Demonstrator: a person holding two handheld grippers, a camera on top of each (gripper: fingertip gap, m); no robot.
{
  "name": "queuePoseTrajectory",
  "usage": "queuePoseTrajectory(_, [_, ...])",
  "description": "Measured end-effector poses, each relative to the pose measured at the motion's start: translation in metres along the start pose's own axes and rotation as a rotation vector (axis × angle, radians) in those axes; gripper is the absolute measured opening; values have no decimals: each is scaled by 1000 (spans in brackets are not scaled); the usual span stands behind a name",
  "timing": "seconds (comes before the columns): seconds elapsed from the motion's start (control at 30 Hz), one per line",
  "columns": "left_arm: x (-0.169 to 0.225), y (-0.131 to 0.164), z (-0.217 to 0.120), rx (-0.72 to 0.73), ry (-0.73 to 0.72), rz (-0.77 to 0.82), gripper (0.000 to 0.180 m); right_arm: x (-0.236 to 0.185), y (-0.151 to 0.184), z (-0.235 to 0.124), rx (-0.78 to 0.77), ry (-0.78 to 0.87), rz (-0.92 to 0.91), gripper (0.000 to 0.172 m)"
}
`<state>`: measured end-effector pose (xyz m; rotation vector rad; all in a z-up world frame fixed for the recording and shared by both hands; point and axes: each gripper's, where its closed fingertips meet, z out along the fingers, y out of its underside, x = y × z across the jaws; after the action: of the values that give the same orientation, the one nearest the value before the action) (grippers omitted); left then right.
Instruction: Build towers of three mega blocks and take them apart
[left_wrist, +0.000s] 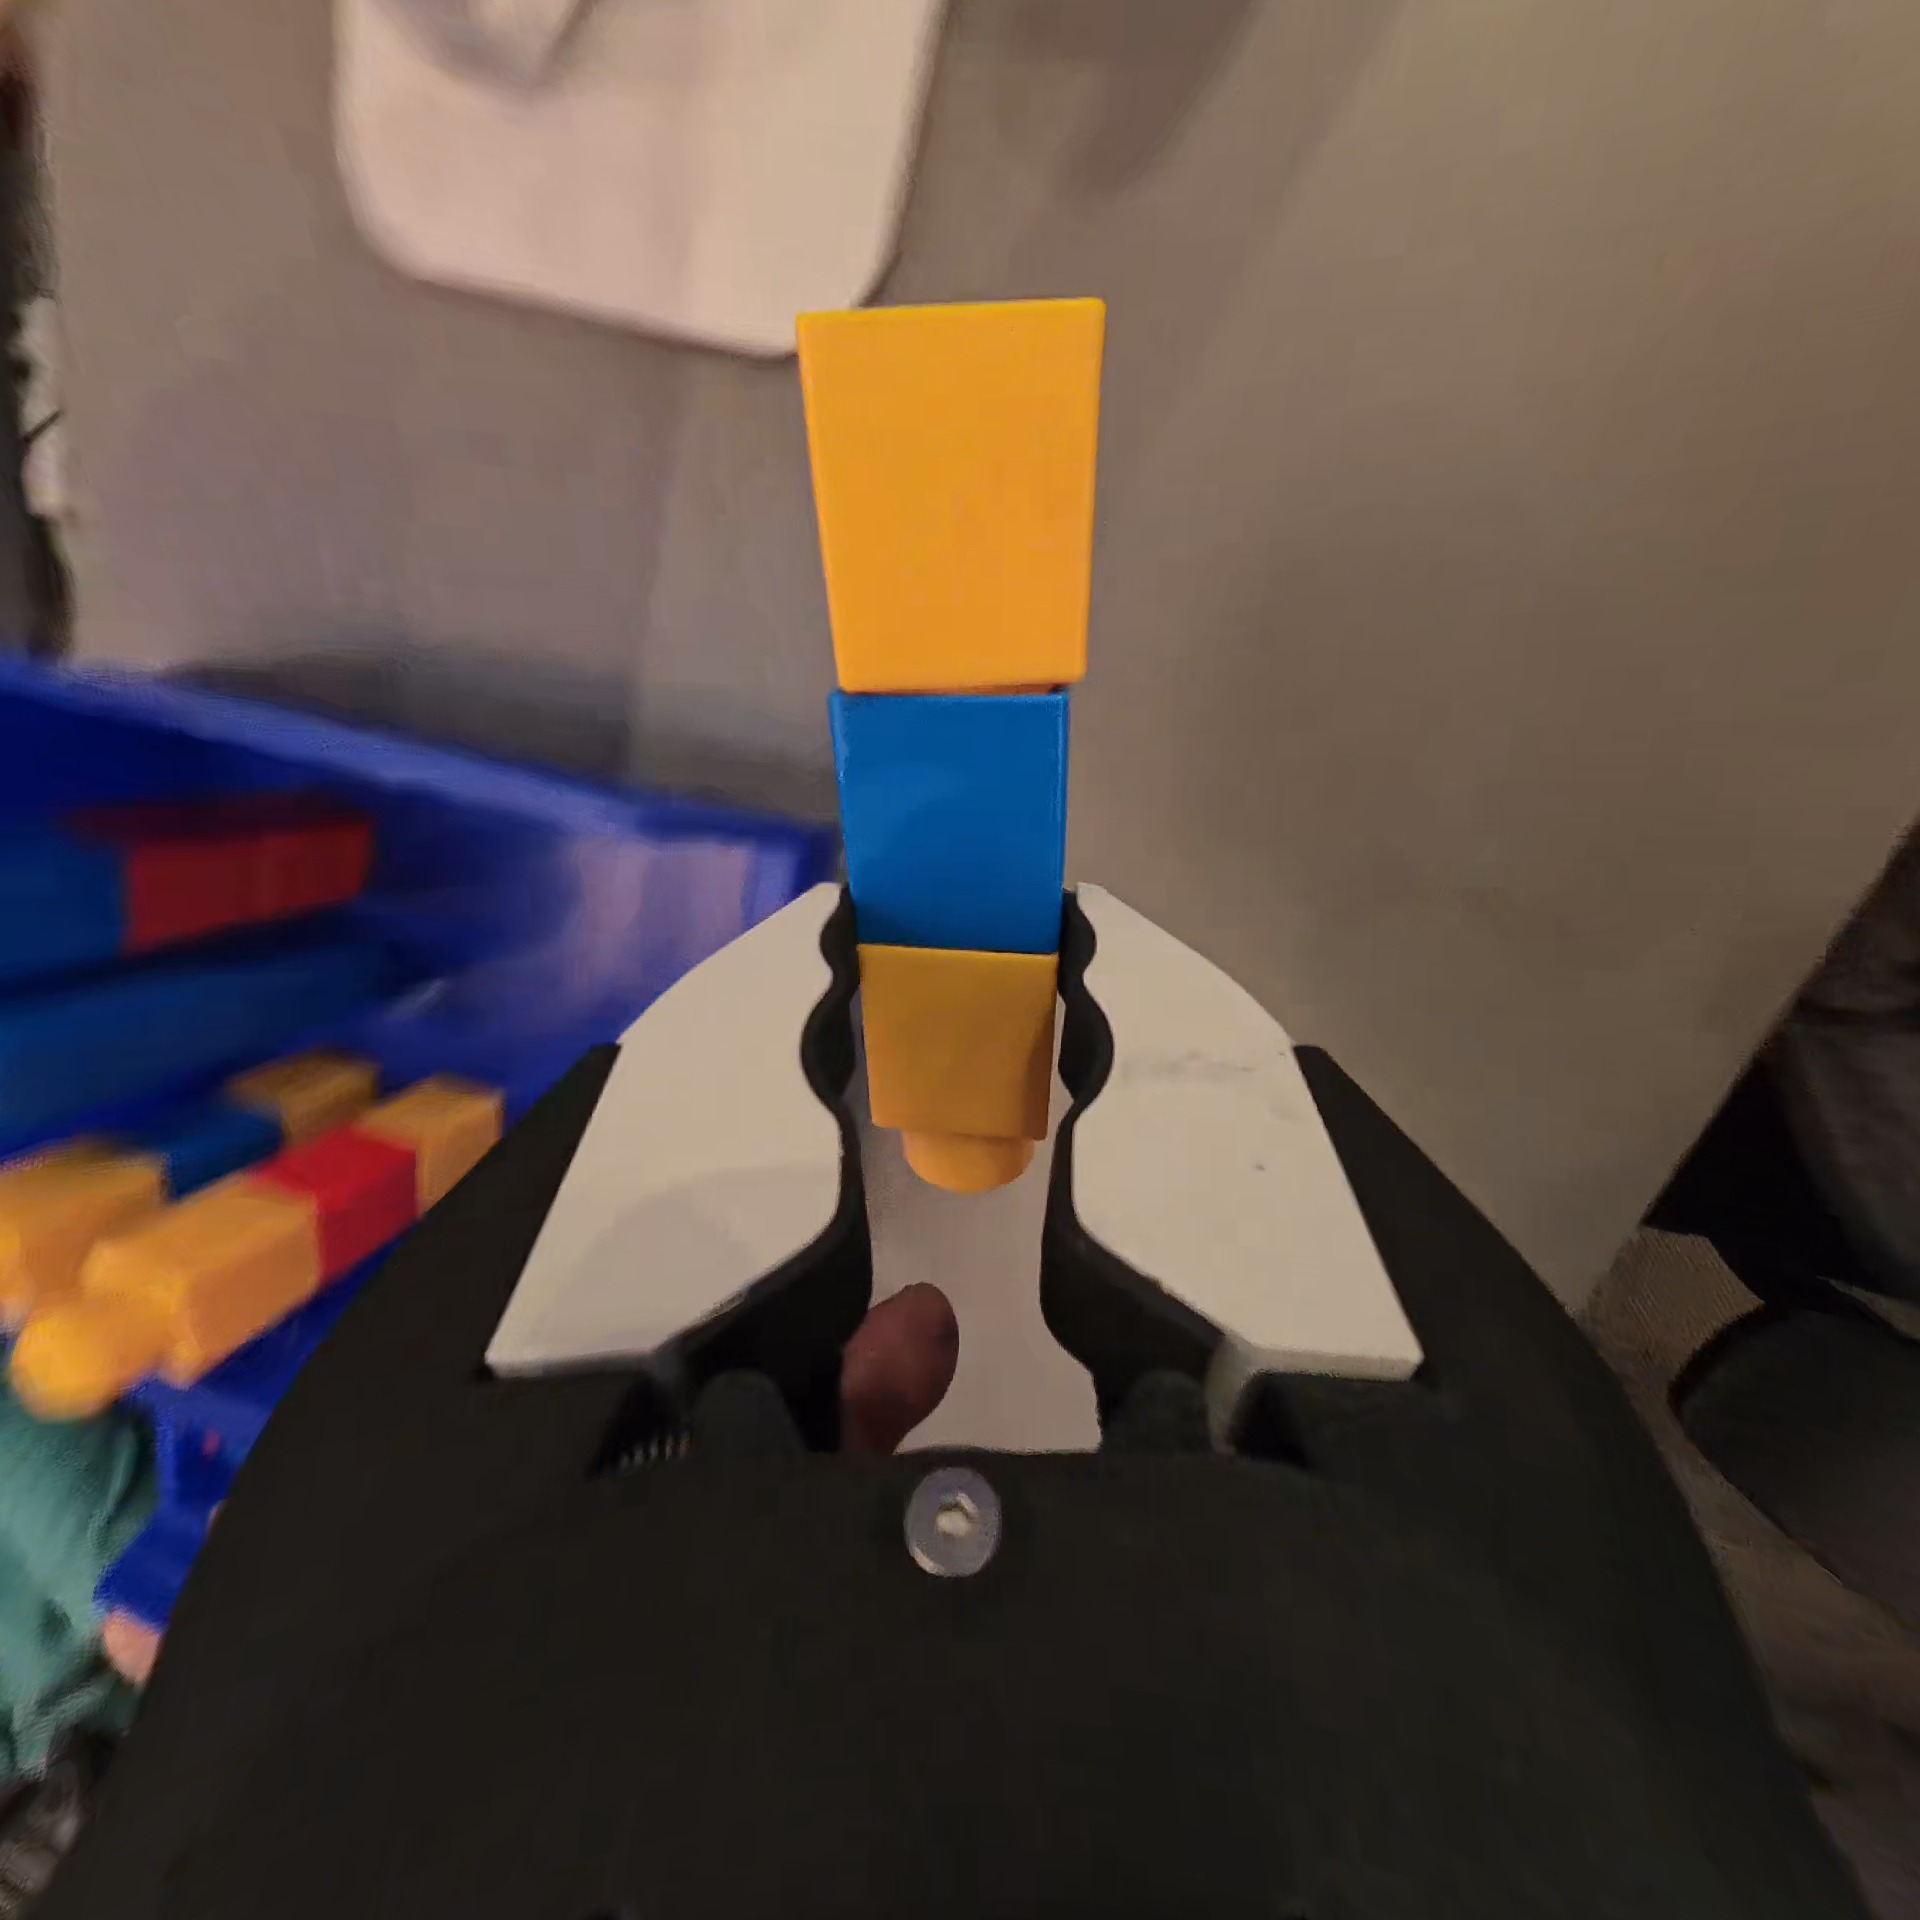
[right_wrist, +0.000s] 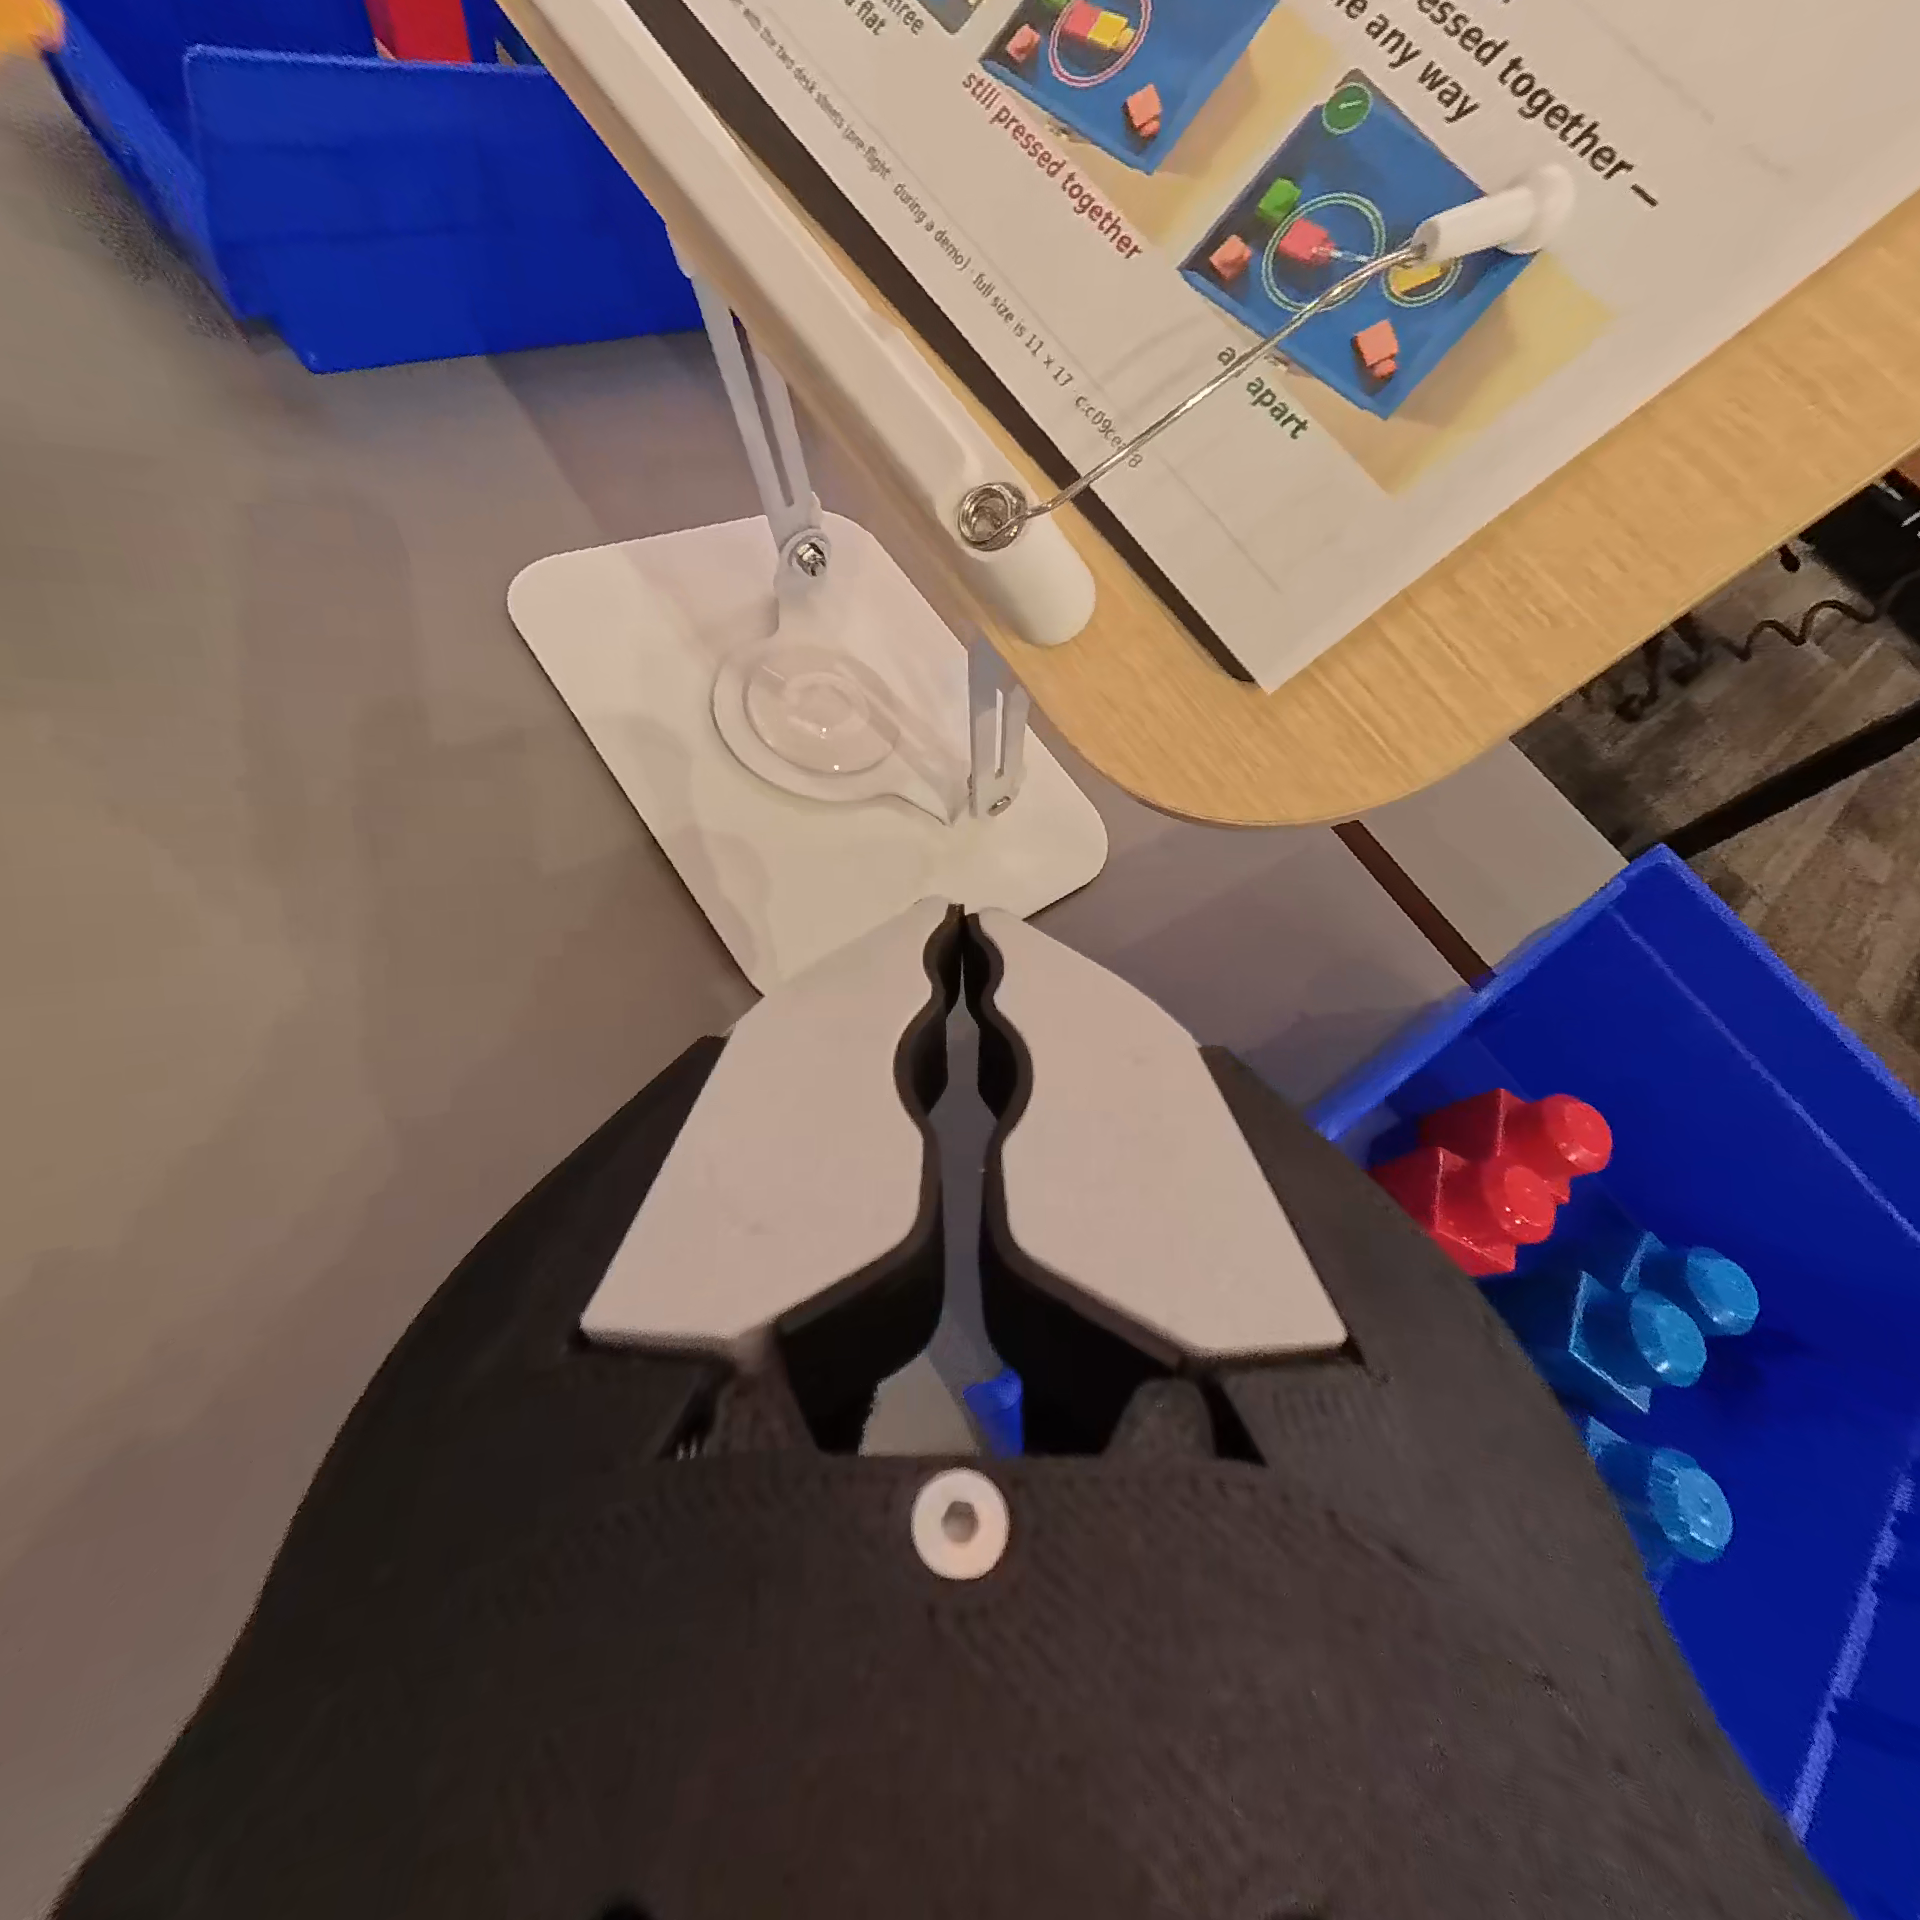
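On my far left a blue bin (left_wrist: 436, 862) sits blurred, with a red block (left_wrist: 249, 873) deep inside it. Nearer in that bin lie joined blocks: a yellow-red-yellow tower (left_wrist: 270, 1216) on its side, and more yellow pieces beside it that I cannot sort out through the blur.

My left gripper (left_wrist: 956, 997) clamps a tower of three. Both black pads (left_wrist: 831, 1029) press the sides of the near yellow block (left_wrist: 956, 1039), whose stud points back toward my palm. The tips also reach the lower edge of the blue block (left_wrist: 951, 821) joined to it, and a second yellow block (left_wrist: 951, 488) caps the far end. The tower stands out straight from my fingers, lifted clear of the bin, with a plain wall and a pale blurred shape behind it.

In my right wrist view, another blue bin (right_wrist: 416, 208) stands at the far left on the grey table (right_wrist: 260, 831). A white stand (right_wrist: 790, 727) rests on the table just ahead of my right gripper (right_wrist: 961, 935), carrying a tilted wooden board (right_wrist: 1403, 644) with a printed sheet (right_wrist: 1195, 260) clipped to it. My right fingers are clenched, pads meeting with nothing between them.

At the far right a third blue bin (right_wrist: 1714, 1039) holds a red block (right_wrist: 1496, 1184) and blue blocks (right_wrist: 1662, 1351), studs up toward me.
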<state>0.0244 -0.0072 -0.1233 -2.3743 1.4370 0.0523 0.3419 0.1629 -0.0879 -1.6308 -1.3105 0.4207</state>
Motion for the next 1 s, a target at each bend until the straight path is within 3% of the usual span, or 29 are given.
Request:
queuePoseTrajectory(0.13, [44, -39, 42, -32, 126, 128, 36, -4, 0, 1, 22, -24, 4, 0])
queuePoseTrajectory(0.4, [73, -91, 95, -89, 240, 228, 36, -1, 12, 5, 6, -43, 22, 0])
queuePoseTrajectory(0.67, [86, -104, 118, -115, 274, 265, 36, -4, 18, 8, -23, -61, 10, 0])
queuePoseTrajectory(0.8, [83, -102, 110, -53, 284, 205, 49, -19, 18, 12, -39, -136, 1, 0])
queuePoseTrajectory(0.93, [74, -84, 95, 17, 257, 134, 51, -55, 8, 19, -54, -270, -27, 8])
queuePoseTrajectory(1.0, [70, -72, 94, 50, 236, 83, 49, -85, 0, 25, -80, -367, -50, 20])
